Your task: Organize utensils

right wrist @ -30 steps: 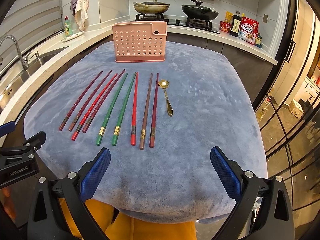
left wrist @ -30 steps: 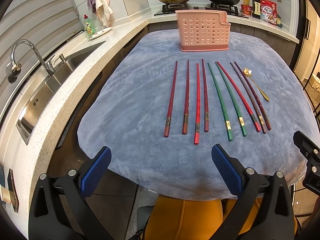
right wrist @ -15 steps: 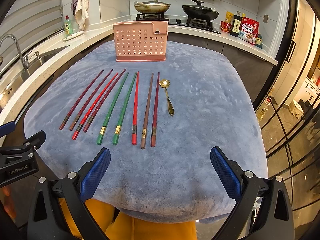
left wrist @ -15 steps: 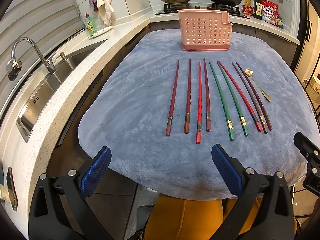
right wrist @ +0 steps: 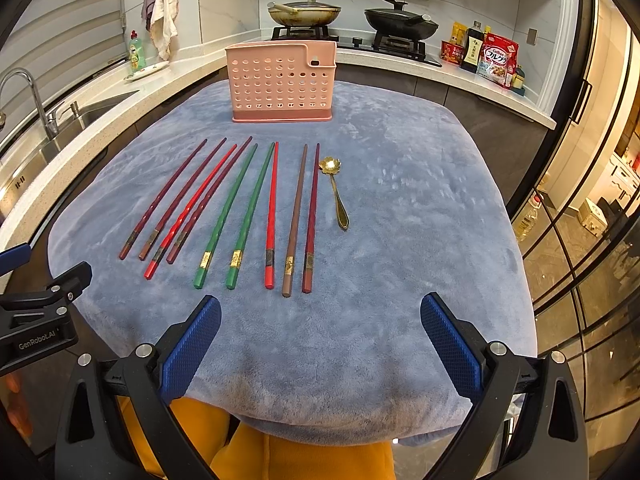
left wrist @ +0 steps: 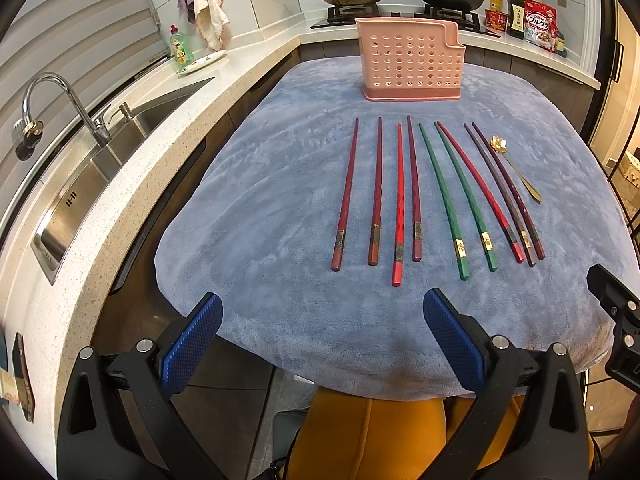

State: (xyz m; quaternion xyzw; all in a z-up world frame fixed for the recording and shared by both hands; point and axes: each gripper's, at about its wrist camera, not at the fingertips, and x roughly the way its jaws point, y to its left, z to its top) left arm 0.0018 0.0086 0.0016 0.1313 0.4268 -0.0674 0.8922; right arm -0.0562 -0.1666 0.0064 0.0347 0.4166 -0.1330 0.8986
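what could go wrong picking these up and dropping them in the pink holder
1. The chopsticks lie close together on the soft blanket, so open fingers may catch two at once or snag the pile.
2. The pink holder stands loose and tall, so a push from a long stick could tip it.
3. The small gold spoon sits right beside the outermost chopstick, so reaching for one may nudge the other.

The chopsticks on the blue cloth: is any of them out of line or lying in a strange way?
Mostly no. The chopsticks lie side by side, apart from the pink holder. One bright red chopstick in the left group sits lower than its neighbours, its end sticking out nearer the camera. The gold spoon is shorter and lies at the far right. Nothing is spilled or broken.
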